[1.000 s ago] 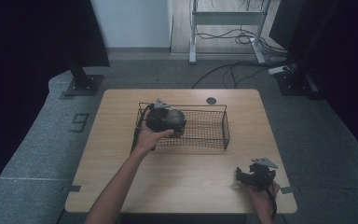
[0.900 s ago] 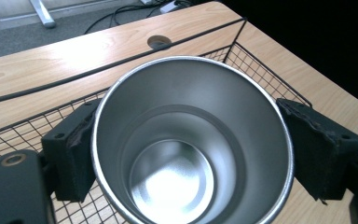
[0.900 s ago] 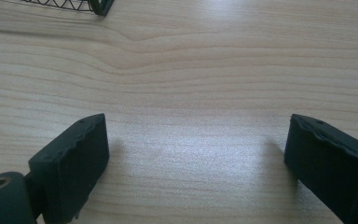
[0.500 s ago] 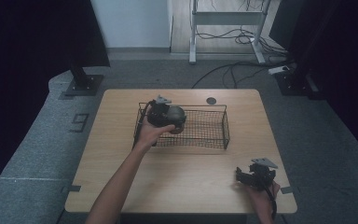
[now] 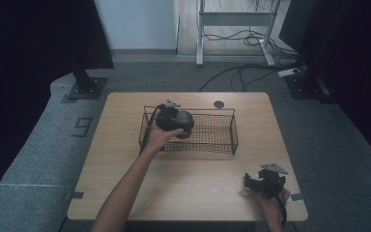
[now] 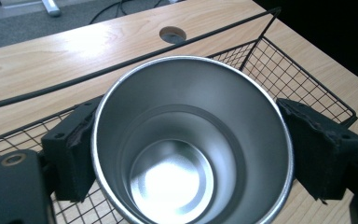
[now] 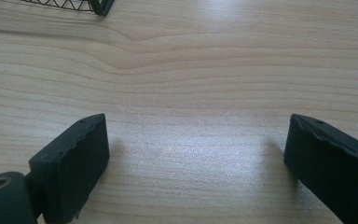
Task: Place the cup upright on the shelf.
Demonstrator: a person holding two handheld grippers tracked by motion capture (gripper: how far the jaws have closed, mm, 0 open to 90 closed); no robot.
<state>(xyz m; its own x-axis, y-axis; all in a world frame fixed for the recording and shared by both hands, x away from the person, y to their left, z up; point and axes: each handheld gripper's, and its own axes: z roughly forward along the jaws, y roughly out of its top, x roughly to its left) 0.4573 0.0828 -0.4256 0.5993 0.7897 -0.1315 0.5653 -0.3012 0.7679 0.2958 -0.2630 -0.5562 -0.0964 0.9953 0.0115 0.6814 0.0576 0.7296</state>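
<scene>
At centre frame, the left gripper (image 5: 176, 126) clamps a steel cup (image 6: 191, 140) over the wire basket (image 5: 222, 145), apparently mid-placement; lowering and release look next. The right gripper (image 5: 263, 182) rests wide-jawed, lower right.

In the high view, your rectangular black wire basket (image 5: 207, 137) sits on the light wooden table (image 5: 125, 183) at the frame's centre, nearer the table's far edge. Your left gripper (image 5: 170, 116) is over the basket's left end, with the round steel cup (image 5: 184, 124) between its jaws, just right of your hand. A small round hole in the tabletop (image 5: 218, 104) lies behind the basket, toward the top of the frame. Your right gripper (image 5: 264, 180) rests at the lower right of the table, well apart from the basket.
</scene>
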